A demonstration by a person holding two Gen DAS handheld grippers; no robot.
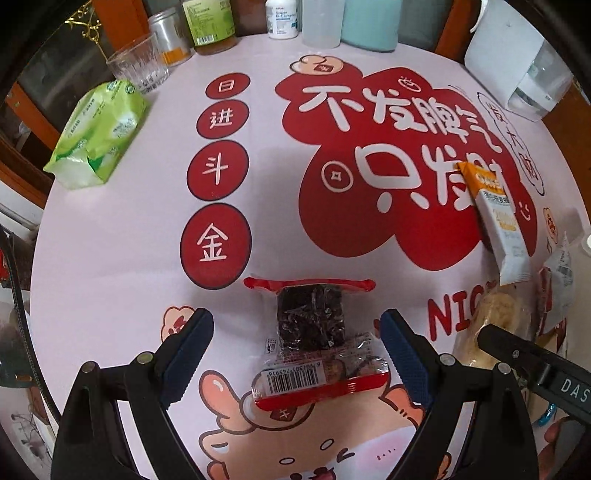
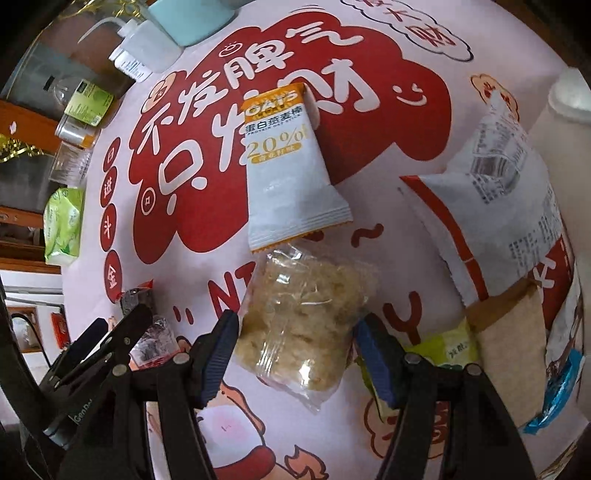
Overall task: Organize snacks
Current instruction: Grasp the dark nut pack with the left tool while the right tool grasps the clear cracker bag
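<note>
My left gripper (image 1: pixel 297 336) is open, its fingers either side of a clear red-edged packet with a dark square snack (image 1: pixel 312 325) lying on the table. My right gripper (image 2: pixel 299 334) is open around a clear packet of pale flaky snack (image 2: pixel 306 317); the jaws stand a little apart from its sides. An orange-and-white oat bar packet (image 2: pixel 284 162) lies just beyond it, also in the left wrist view (image 1: pixel 496 218). A large white-and-red snack bag (image 2: pixel 495 206) lies to the right, with a brown packet (image 2: pixel 513 347) and a green packet (image 2: pixel 452 347) below it.
The round table (image 1: pixel 122 236) has a pink-and-red printed cover. A green tissue pack (image 1: pixel 98 133), a glass (image 1: pixel 138 64), tin, jar and bottles (image 1: pixel 282 18) stand along the far edge. A white appliance (image 1: pixel 517 55) is at the far right.
</note>
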